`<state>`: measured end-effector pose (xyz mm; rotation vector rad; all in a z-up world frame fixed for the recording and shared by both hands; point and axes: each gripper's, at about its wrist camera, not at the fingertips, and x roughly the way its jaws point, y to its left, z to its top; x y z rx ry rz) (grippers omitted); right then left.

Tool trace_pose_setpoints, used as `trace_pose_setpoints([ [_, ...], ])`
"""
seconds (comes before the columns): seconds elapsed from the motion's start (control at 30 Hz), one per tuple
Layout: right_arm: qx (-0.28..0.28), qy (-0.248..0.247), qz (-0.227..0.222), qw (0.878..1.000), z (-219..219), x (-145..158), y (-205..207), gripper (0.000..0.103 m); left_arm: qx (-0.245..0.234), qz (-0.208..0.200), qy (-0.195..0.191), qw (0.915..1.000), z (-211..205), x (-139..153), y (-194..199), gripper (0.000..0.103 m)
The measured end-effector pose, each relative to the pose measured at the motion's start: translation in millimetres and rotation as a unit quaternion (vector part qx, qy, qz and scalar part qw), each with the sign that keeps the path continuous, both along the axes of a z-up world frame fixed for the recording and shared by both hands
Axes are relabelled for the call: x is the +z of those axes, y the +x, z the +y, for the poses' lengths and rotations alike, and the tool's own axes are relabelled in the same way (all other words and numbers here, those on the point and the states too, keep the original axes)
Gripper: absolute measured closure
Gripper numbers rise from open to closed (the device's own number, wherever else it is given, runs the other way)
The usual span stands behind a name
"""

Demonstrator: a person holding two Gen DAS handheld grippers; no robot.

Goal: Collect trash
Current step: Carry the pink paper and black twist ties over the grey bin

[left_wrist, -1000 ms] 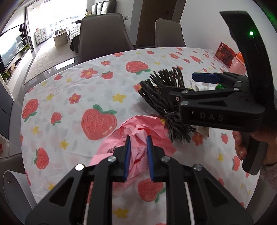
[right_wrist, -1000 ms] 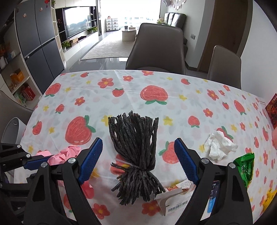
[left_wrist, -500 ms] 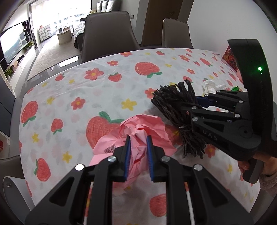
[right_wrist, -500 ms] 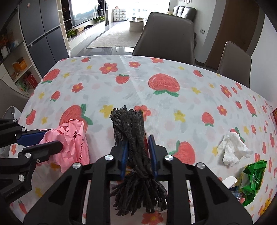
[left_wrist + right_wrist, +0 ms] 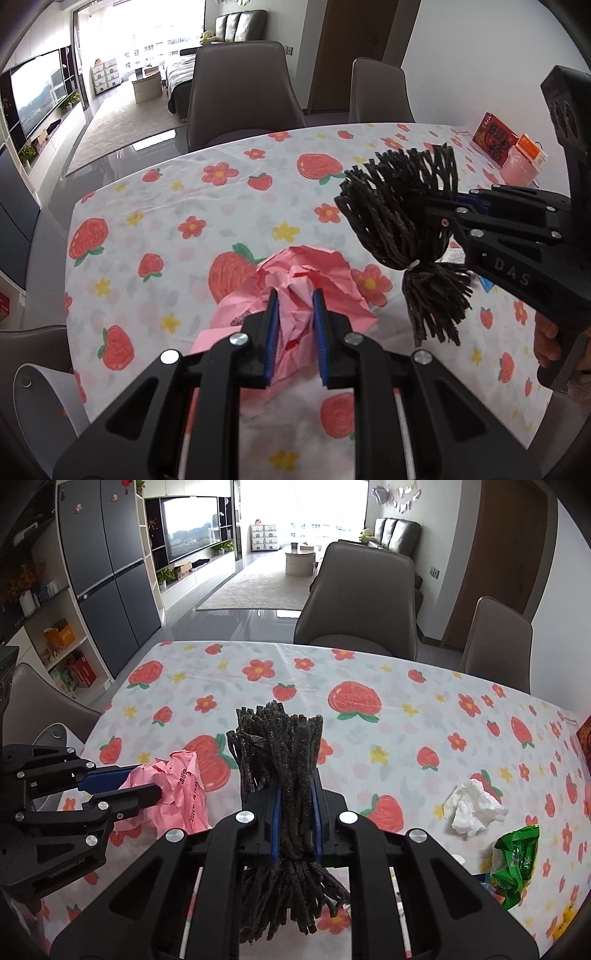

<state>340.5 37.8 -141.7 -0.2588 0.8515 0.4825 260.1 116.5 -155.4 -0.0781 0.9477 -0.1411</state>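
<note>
Your left gripper (image 5: 294, 314) is clamped on the crumpled pink paper (image 5: 306, 273); the wad bulges out ahead of the blue pads (image 5: 271, 332) and trails down beneath them, over the strawberry-print tablecloth (image 5: 192, 229). From the right wrist camera the same pink paper (image 5: 177, 794) sits pinched at the tip of your left gripper (image 5: 147, 786), just left of your right one.

Your right gripper (image 5: 295, 812) is closed on the dark bundle of cords (image 5: 280, 753), squeezing it near its tied waist; the long ends fan out ahead of the fingers and the short ends hang below them. In the left wrist view the bundle (image 5: 402, 221) is held off the cloth, up and to the right of your left gripper, apart from the pink paper.

Further right of your right gripper, a crumpled white tissue (image 5: 472, 808) lies on the cloth, and just beyond it to the lower right a green wrapper (image 5: 517, 860).
</note>
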Motion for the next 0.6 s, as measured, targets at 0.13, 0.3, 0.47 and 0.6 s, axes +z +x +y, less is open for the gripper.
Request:
trace_pose_setpoints([
  [0.13,0.018,0.002,-0.012,1.000,8.4,21.4,-23.1,0.091,0.017,-0.014,-0.002,0.9998,13.3,15.8,-23.0,0.085],
  [0.3,0.055,0.007,-0.022,0.998,34.2,41.8,-59.4,0.091,0.055,-0.029,-0.005,0.9980,43.8,32.3,-62.5,0.085],
  [0.47,0.115,0.019,-0.023,0.993,83.8,54.3,-99.2,0.091,0.115,-0.038,-0.003,0.9927,92.0,42.5,-113.8,0.085],
  [0.6,0.169,0.031,-0.018,0.985,136.6,57.6,-128.2,0.091,0.168,-0.036,0.006,0.9850,136.5,43.5,-156.9,0.085],
])
